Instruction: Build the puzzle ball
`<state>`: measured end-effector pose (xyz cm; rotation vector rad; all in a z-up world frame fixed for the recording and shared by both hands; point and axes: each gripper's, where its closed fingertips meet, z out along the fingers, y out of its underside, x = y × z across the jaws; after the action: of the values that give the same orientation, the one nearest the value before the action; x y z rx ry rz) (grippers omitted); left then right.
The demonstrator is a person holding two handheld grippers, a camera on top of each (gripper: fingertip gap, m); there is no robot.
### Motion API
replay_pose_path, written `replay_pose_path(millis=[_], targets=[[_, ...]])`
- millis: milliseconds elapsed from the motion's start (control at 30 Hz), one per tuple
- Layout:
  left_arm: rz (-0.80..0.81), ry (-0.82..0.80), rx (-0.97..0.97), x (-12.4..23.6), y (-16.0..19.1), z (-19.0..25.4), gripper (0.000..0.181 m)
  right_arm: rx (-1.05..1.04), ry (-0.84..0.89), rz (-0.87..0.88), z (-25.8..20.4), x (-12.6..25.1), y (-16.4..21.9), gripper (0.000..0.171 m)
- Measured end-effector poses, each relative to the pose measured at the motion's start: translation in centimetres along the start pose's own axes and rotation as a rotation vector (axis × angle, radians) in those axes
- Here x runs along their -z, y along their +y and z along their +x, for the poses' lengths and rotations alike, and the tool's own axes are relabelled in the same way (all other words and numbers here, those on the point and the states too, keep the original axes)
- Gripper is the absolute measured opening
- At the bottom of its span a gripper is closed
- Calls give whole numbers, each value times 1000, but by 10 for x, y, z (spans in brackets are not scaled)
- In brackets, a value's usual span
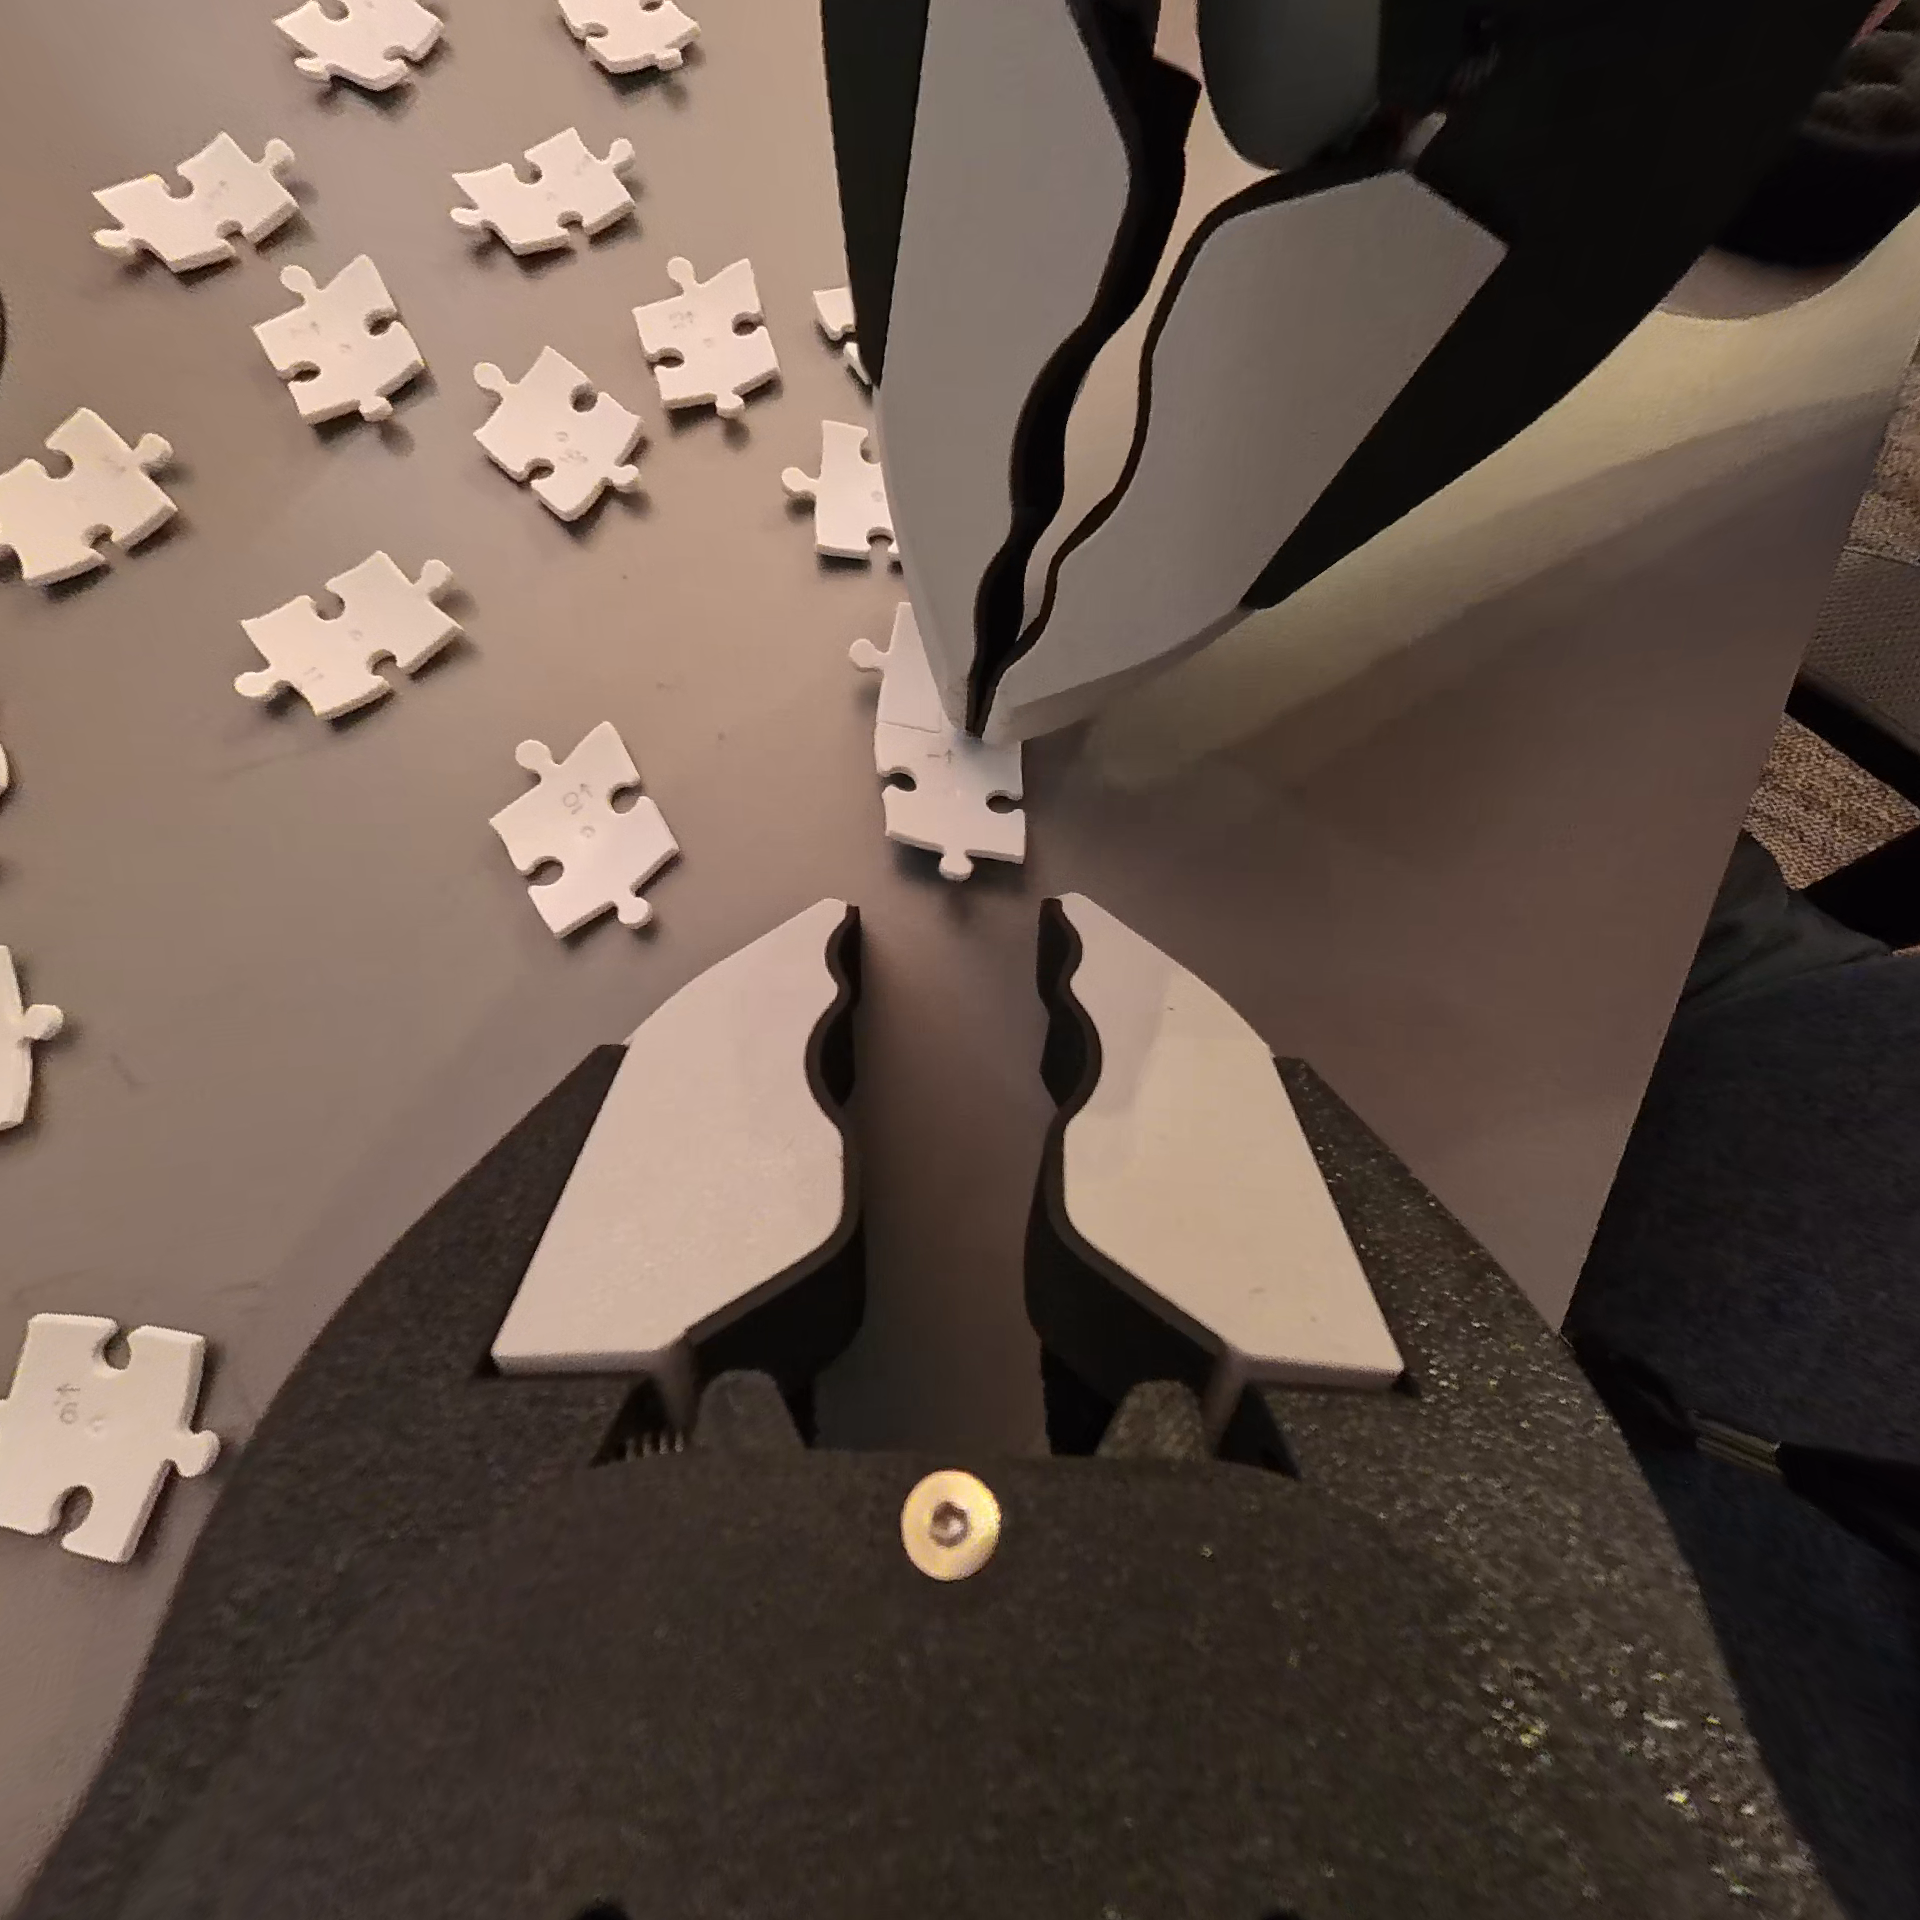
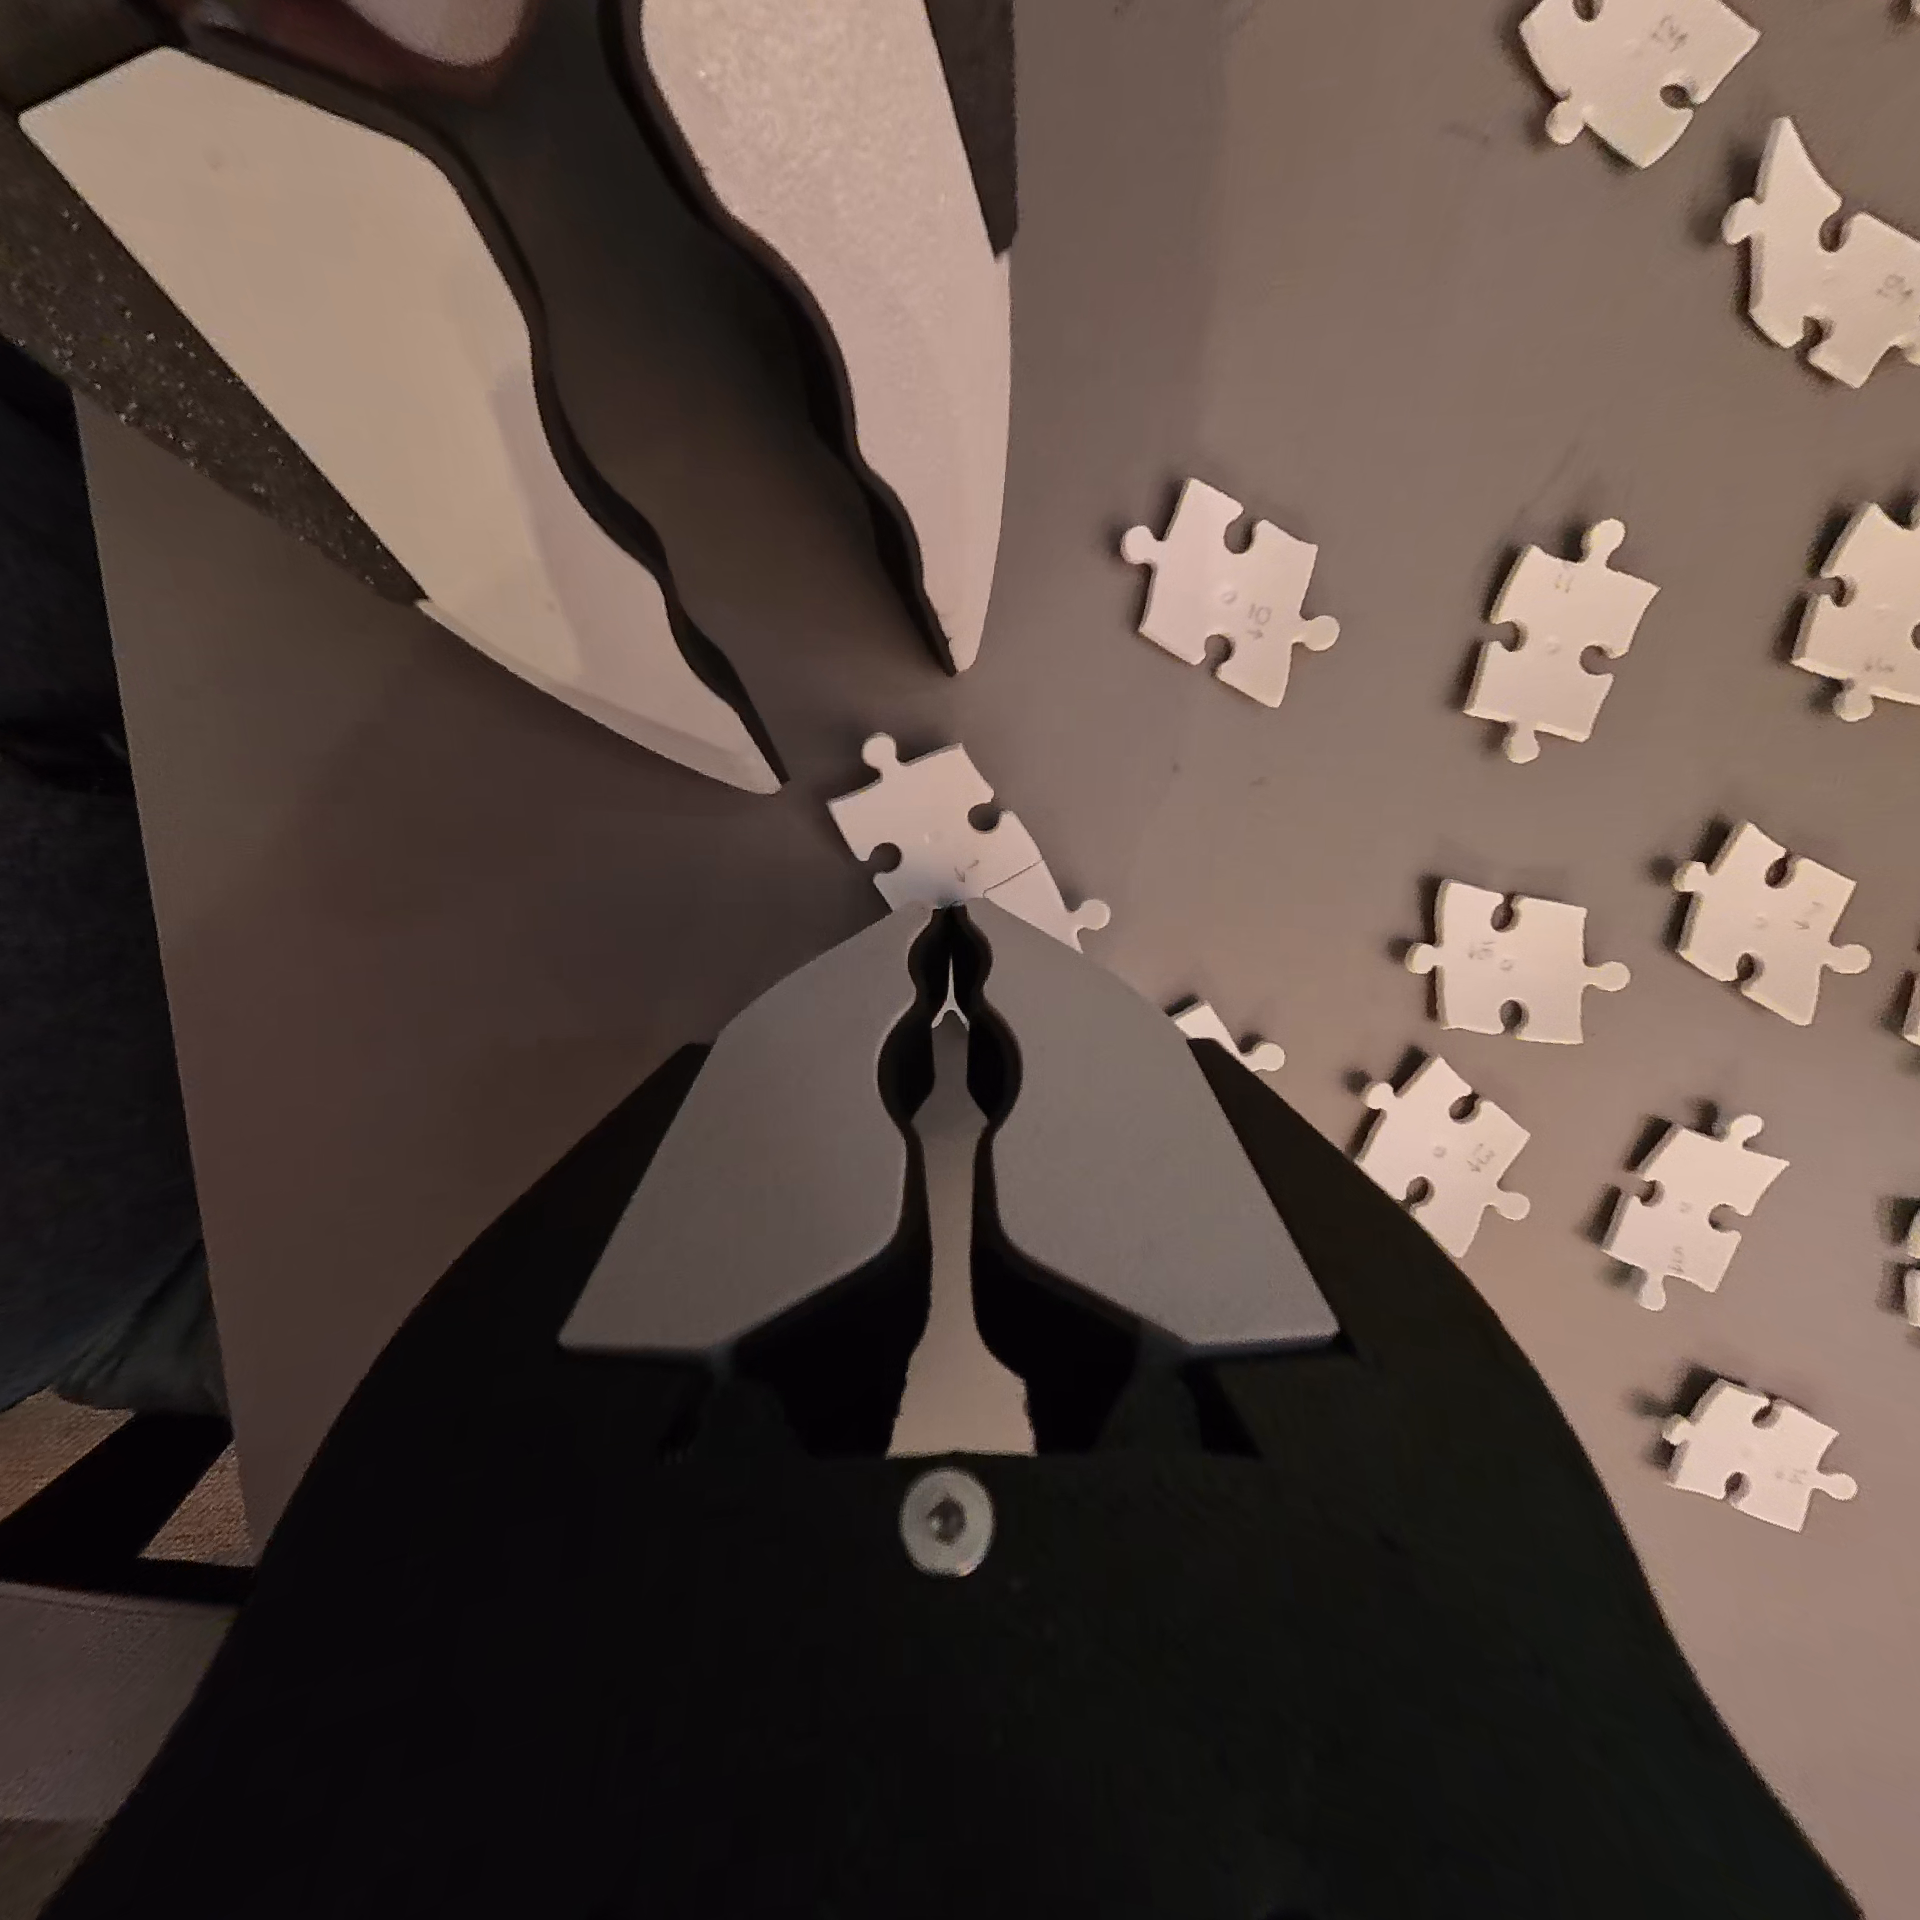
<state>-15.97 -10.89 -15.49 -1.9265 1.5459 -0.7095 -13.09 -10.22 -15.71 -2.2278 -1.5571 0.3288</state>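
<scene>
Two joined white puzzle pieces (image 1: 951,800) lie flat on the grey table (image 1: 1299,987), just beyond the tips of the left gripper (image 1: 948,920) and on its centre line. That gripper's jaws stand well apart with only bare table between them; they touch nothing. The right gripper (image 1: 982,727) comes down from the far side, its jaws nearly closed, the tips pressed on the joined pair at the seam; whether they pinch an edge or merely press, I cannot tell. Loose puzzle pieces (image 1: 582,816) lie scattered to the left, apart from both grippers.
</scene>
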Motion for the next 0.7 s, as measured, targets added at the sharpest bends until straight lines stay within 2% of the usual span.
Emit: replay_pose_path(millis=[100,200,300,533,700], targets=[[1,-6,6,2,1,-1,32,-52,53,109,13,14,-5,2],[-4,-12,8,5,4,-3,32,-160,-27,276,15,41,-9,1],[4,-10,11,5,4,-2,32,-199,12,241,28,44,13,1],[11,-4,9,-5,-5,4,34,-115,5,91,14,13,29,2],[2,-17,-2,-9,-8,4,38,-117,-26,122,7,13,25,1]])
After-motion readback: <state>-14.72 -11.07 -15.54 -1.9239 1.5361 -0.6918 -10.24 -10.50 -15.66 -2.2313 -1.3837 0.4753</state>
